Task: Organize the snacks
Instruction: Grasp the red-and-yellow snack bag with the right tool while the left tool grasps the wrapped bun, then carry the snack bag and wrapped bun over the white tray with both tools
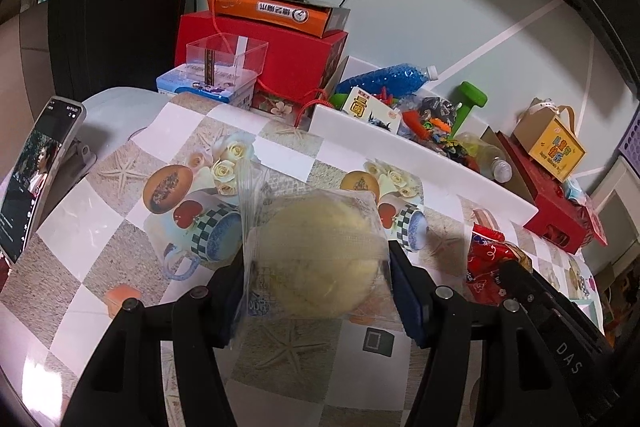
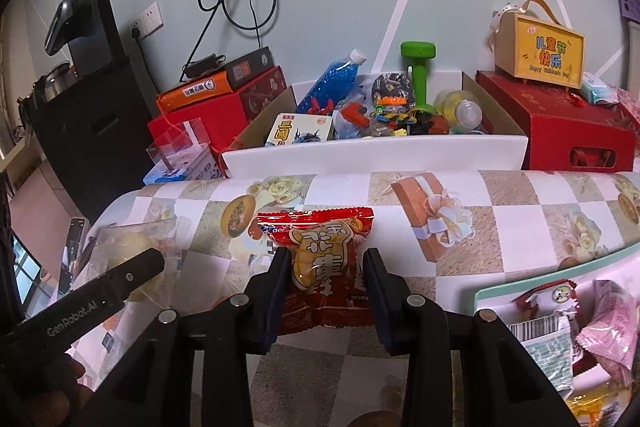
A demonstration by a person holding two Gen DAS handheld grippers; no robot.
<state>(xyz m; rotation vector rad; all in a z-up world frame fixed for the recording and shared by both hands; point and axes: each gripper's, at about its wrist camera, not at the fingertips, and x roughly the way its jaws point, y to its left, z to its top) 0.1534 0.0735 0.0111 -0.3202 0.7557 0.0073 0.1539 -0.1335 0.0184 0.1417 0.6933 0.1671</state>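
My left gripper is shut on a round yellow pastry in a clear wrapper and holds it above the patterned tablecloth. The pastry also shows at the left of the right wrist view. My right gripper is shut on a red snack packet over the table; the packet shows at the right of the left wrist view. A tray with a mint rim at the lower right holds several wrapped snacks.
A white open box of toys, bottles and a green dumbbell stands along the table's far edge. Red gift boxes and a clear plastic box flank it. A phone on a stand sits at the left.
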